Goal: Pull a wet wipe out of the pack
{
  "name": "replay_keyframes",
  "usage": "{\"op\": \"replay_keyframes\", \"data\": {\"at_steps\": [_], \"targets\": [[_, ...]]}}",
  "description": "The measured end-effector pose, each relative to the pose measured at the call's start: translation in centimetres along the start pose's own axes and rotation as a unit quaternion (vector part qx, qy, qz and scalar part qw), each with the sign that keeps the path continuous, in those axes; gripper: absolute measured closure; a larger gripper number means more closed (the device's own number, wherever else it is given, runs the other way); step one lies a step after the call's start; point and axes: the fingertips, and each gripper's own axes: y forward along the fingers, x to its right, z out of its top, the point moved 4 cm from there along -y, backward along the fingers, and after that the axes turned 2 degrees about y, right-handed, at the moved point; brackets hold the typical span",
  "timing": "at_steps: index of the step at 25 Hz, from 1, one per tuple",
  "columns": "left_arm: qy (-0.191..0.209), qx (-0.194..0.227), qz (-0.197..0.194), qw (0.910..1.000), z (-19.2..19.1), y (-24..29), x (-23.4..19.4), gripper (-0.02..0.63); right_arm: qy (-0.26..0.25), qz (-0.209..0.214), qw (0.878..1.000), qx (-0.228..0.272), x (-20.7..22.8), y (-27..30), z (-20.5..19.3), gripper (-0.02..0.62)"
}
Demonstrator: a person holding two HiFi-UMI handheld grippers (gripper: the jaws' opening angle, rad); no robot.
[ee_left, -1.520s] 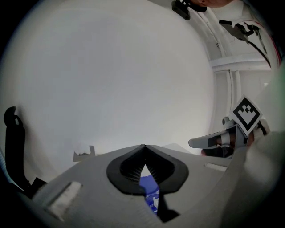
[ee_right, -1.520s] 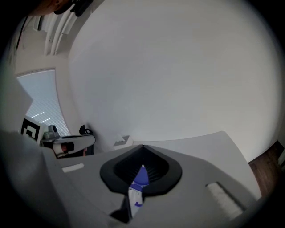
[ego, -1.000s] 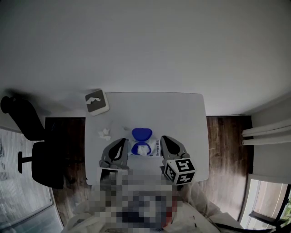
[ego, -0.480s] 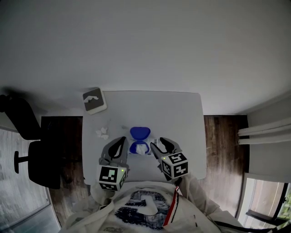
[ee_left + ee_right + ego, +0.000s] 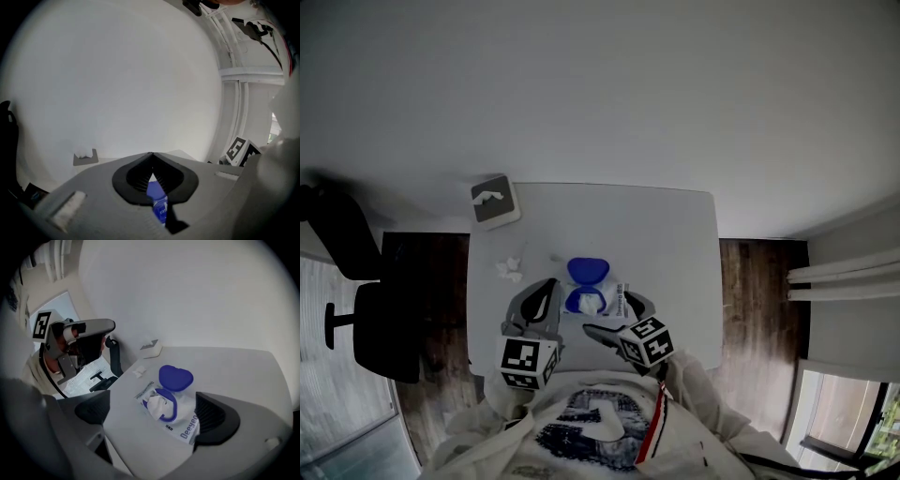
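Your right gripper (image 5: 152,413) is opening wide over the table (image 5: 225,371), the pack (image 5: 186,420) lying untouched between its jaws, a wipe (image 5: 157,404) poking out. Your left gripper (image 5: 151,159) is closed beside the pack.

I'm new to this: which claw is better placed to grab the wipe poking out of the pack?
Probably the right claw: it is opening, empty, aimed at the wipe. The left claw is clamped shut on the pack.
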Motion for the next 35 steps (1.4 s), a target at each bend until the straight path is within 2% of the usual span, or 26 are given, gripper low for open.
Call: {"op": "replay_keyframes", "data": {"at_steps": [1, 7, 10, 13, 18, 22, 24, 26, 28, 35], "targets": [[-0.001, 0.0, 0.001, 1.0, -0.1, 0.0, 0.0, 0.601, -0.006, 0.001, 1.0, 0.001, -0.2, 0.1, -0.1, 0.01], [-0.005, -0.003, 0.003, 1.0, -0.4, -0.1, 0.1, 0.601, -0.064, -0.018, 0.998, -0.021, -0.1, 1.2, -1.1, 0.006], [-0.006, -0.004, 0.007, 1.0, -0.5, -0.1, 0.1, 0.601, -0.084, -0.001, 0.995, -0.056, -0.5, 1.8, -2.3, 0.013], [-0.008, -0.005, 0.012, 0.9999, -0.7, -0.2, -0.1, 0.601, -0.091, 0.006, 0.993, -0.078, -0.7, 2.5, -3.0, 0.041], [-0.007, -0.009, 0.018, 0.9998, -0.9, -0.5, 0.0, 0.601, -0.124, -0.012, 0.988, -0.093, -0.5, 3.3, -3.7, 0.09], [-0.009, -0.011, 0.026, 0.9996, -1.0, -0.6, -0.4, 0.601, -0.13, -0.015, 0.986, -0.105, -0.4, 4.0, -4.0, 0.134], [-0.01, -0.014, 0.03, 0.9994, -1.2, -0.8, -0.4, 0.601, -0.14, -0.026, 0.984, -0.11, -0.4, 4.2, -4.1, 0.19], [-0.012, -0.016, 0.033, 0.9992, -1.5, -0.9, -0.6, 0.601, -0.152, -0.034, 0.982, -0.109, -0.3, 4.5, -3.9, 0.272], [-0.014, -0.018, 0.038, 0.999, -1.6, -1.0, -0.9, 0.601, -0.152, -0.035, 0.982, -0.107, -0.3, 4.7, -3.8, 0.314], [-0.016, -0.019, 0.042, 0.9988, -1.6, -1.2, -1.0, 0.601, -0.163, -0.023, 0.977, -0.133, -0.9, 5.6, -4.6, 0.324]]}}
